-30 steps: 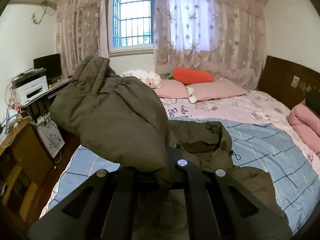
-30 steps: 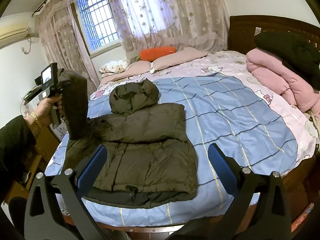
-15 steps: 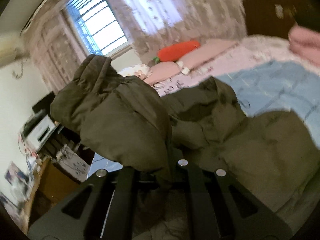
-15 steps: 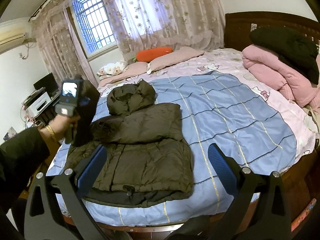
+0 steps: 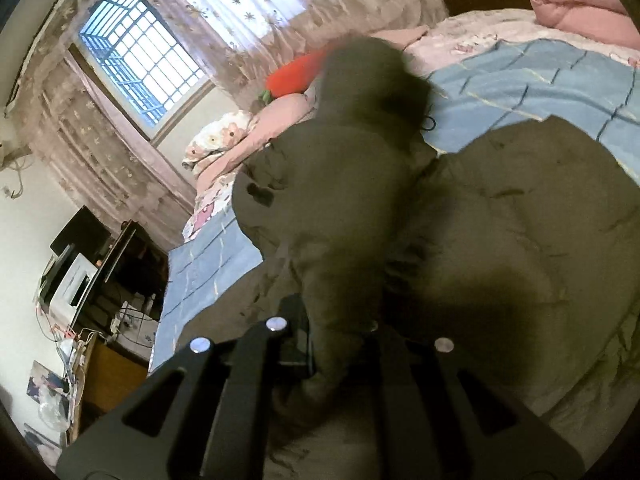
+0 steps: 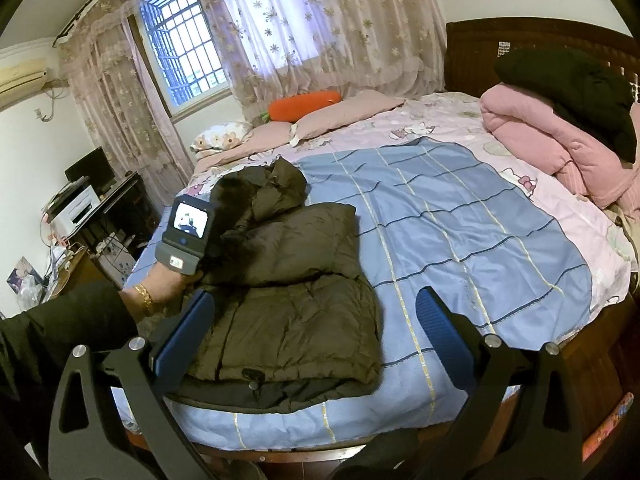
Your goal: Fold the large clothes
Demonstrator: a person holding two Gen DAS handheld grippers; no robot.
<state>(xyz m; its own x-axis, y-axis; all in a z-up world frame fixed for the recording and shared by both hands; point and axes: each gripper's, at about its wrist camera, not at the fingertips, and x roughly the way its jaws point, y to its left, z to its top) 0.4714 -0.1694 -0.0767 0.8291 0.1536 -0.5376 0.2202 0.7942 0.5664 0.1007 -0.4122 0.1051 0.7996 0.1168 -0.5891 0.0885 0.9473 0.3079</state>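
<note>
An olive puffer jacket lies on the bed's blue checked sheet, one sleeve folded across its chest, hood toward the pillows. My left gripper is shut on the jacket's other sleeve, holding it low over the jacket body. In the right wrist view the left gripper's body shows at the jacket's left edge; its fingertips are hidden by fabric. My right gripper is open and empty, above the jacket's hem near the bed's front edge.
A pink quilt with a black garment on it lies at the bed's right side. Pillows and an orange carrot cushion lie by the window. A desk with a printer stands left of the bed.
My left gripper has swung the held sleeve from raised beside the bed down and rightward over the jacket. The right gripper has barely moved.
</note>
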